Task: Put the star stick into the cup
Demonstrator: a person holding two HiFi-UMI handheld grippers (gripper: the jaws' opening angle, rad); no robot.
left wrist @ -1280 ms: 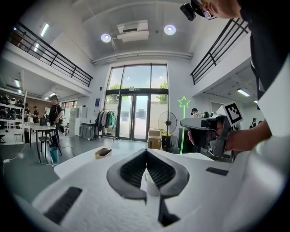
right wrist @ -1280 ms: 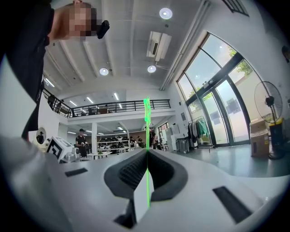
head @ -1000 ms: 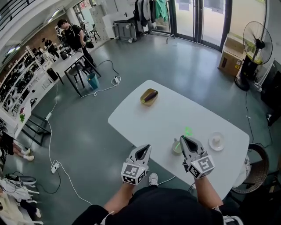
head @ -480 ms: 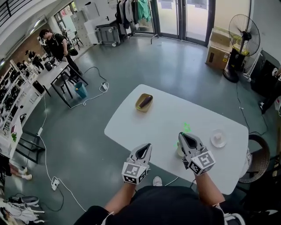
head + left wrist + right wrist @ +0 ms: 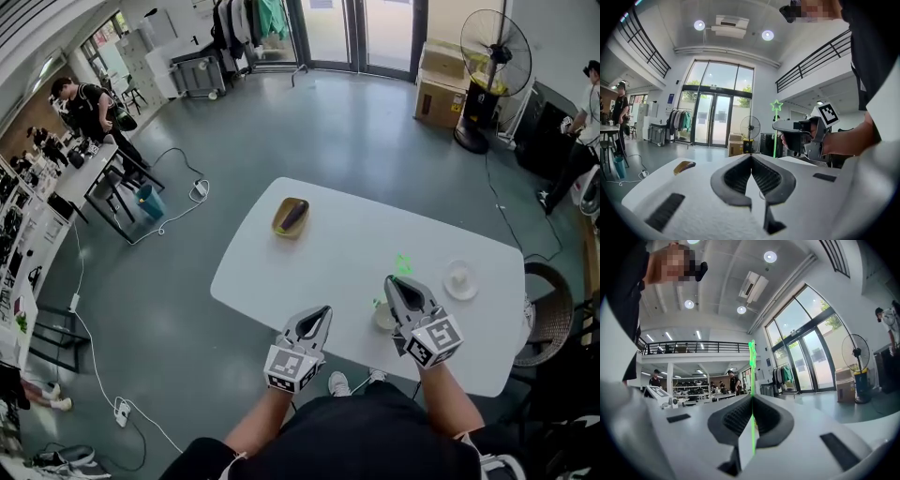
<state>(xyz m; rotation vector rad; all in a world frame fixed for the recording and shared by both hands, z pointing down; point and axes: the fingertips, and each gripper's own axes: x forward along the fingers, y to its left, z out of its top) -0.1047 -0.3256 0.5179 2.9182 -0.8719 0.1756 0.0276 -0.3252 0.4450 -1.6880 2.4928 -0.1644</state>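
A thin green stick topped with a green star (image 5: 403, 264) stands upright, and my right gripper (image 5: 398, 284) is shut on it. In the right gripper view the stick (image 5: 752, 380) runs up through the closed jaws. From the left gripper view the star (image 5: 776, 105) shows above the right gripper (image 5: 783, 125). A small pale cup (image 5: 381, 318) stands on the white table (image 5: 328, 253) just left of the right gripper; whether the stick's lower end is inside it I cannot tell. My left gripper (image 5: 322, 313) hovers at the table's near edge, shut and empty (image 5: 751, 159).
A yellow dish (image 5: 290, 217) holding a dark object lies at the table's far left. A small white round dish (image 5: 460, 278) sits at the right. A standing fan (image 5: 495, 47), cardboard boxes and a wicker chair (image 5: 547, 323) stand around the table. People are far off at the left.
The head view has shifted a little, so the table sits lower left in the picture. Both grippers keep their places, and the right one still holds the star stick by the cup.
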